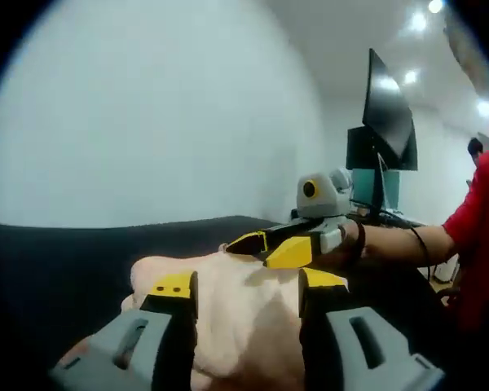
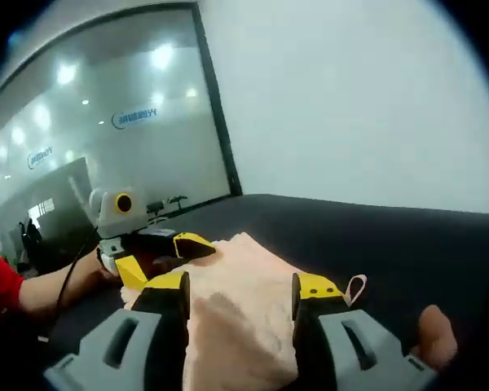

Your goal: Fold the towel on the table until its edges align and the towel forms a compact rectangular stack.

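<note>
White wall behind, dark table (image 1: 57, 261) below. On it, bunched pale pink towel (image 1: 244, 309), its small hanging loop (image 2: 356, 287) showing at one edge. Left gripper (image 1: 246, 292) with jaws apart, towel between them; clamped or not, cannot tell. Right gripper (image 2: 239, 291) likewise, jaws astride towel, grip unclear. Beyond, glass partition (image 2: 130, 122) with ceiling lights reflected, black monitor (image 1: 387, 122), red sleeve (image 1: 477, 220).

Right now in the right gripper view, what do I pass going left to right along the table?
Red sleeve → the left gripper → pink towel → towel's small hanging loop.
</note>
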`<state>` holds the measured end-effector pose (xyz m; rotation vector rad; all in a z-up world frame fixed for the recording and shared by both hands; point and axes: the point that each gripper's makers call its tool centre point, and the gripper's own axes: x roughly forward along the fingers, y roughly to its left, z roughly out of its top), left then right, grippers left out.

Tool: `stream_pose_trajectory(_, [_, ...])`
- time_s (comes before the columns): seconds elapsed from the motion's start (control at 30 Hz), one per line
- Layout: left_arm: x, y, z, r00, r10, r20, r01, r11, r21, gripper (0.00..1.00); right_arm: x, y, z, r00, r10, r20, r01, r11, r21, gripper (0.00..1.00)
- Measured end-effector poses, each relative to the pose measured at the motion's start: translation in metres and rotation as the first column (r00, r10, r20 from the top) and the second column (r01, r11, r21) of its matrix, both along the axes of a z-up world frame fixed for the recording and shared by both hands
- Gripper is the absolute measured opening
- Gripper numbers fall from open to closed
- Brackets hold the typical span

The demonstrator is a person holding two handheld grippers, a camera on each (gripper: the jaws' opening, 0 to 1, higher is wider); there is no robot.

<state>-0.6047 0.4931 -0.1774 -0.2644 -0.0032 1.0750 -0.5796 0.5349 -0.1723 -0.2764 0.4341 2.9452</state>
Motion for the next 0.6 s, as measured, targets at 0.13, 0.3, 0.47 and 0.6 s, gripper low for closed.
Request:
stream_pose_trajectory(0.13, [-0.011,0.004,-0.013,0.998,0.036,-0.041,-0.037,0.999,-0.038,0.40,-0.004,0.009,-0.031,0.996,-0.031,0.083,0.025,0.997,0.071,0.35])
stream_pose_trajectory(0.3, [-0.007,0.003,-0.010,0.998,0.016,-0.067,-0.017,1.000,-0.026,0.40,0.007,0.008,-0.018,0.999,-0.015,0.041,0.013,0.998,0.057,0.38])
stream_pose_trajectory(0.47, [-0.027,-0.021,0.029,0.926,0.139,0.351,-0.137,0.990,-0.030,0.41,0.079,0.032,0.052,0.929,-0.329,-0.168,0.269,0.915,-0.301,0.27])
stream_pose_trajectory(0.6, [-0.063,-0.024,0.025,0.890,0.166,0.424,-0.137,0.986,-0.099,0.34,0.098,0.009,0.012,0.953,-0.295,0.062,0.294,0.866,-0.405,0.39])
